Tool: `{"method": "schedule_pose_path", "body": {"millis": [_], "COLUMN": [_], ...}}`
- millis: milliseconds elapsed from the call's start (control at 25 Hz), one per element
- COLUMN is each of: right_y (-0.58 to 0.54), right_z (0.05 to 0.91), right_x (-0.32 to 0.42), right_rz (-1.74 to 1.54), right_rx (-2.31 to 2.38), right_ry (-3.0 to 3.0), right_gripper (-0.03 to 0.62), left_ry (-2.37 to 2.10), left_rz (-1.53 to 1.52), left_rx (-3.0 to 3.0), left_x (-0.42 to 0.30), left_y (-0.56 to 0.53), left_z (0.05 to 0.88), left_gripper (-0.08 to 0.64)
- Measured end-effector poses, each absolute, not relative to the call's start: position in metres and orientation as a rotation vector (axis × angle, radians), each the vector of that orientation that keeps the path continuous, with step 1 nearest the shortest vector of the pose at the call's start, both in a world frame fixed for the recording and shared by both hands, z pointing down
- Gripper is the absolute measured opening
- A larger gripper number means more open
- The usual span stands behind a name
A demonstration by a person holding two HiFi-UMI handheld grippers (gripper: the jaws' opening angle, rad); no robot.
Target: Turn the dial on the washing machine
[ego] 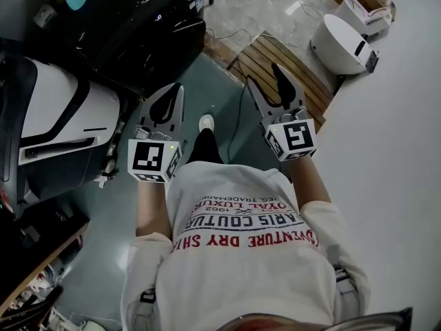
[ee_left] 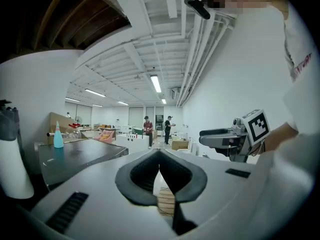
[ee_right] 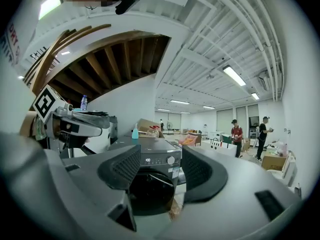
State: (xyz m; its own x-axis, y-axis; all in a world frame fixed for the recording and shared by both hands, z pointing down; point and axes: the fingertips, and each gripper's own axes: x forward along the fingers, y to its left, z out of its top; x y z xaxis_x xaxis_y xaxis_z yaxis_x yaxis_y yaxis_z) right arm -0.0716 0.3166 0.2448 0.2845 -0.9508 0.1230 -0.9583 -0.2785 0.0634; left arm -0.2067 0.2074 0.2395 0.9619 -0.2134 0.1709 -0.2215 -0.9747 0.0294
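Dark washing machine [ego: 155, 36] stands ahead of both grippers.
Head view: left gripper [ego: 175, 88] fingers together, right gripper [ego: 264, 73] fingers apart. Left gripper view: fingertips meet. Right gripper view: dial [ee_right: 171, 160] shows between the spread fingers, well beyond them.

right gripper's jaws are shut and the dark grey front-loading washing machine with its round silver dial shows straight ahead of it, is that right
Not quite. The right gripper has its jaws apart, not shut. The right gripper view shows this, with the dark grey front-loading washing machine and its round silver dial straight ahead of it, seen through the gap between the jaws.
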Motion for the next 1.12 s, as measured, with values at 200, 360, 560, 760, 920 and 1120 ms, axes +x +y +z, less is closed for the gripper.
{"method": "schedule_pose_path", "body": {"millis": [200, 360, 560, 760, 920, 1120], "right_y": [0.229, 0.171, 0.12, 0.073, 0.043, 0.006], "right_z": [0.245, 0.249, 0.256, 0.276, 0.3, 0.333], "right_x": [-0.027, -0.006, 0.018, 0.03, 0.048, 0.079], "right_rz": [0.132, 0.144, 0.167, 0.21, 0.23, 0.202], "right_rx": [2.394, 2.322, 2.286, 2.191, 2.086, 1.922], "right_ry": [-1.811, -1.826, -1.84, -1.879, -1.929, -2.002], "right_gripper": [0.252, 0.252, 0.252, 0.252, 0.252, 0.252], "left_ry": [-0.339, -0.357, -0.439, -0.54, -0.671, -0.857], "left_rz": [0.263, 0.274, 0.253, 0.28, 0.31, 0.341], "left_rx": [3.054, 3.065, 3.049, 2.996, 2.937, 2.852], "left_x": [-0.16, -0.134, -0.121, -0.122, -0.121, -0.108], "left_y": [0.12, 0.065, 0.017, -0.016, -0.031, -0.039], "left_z": [0.241, 0.243, 0.243, 0.258, 0.271, 0.284], "left_gripper": [0.015, 0.015, 0.015, 0.015, 0.015, 0.015]}}
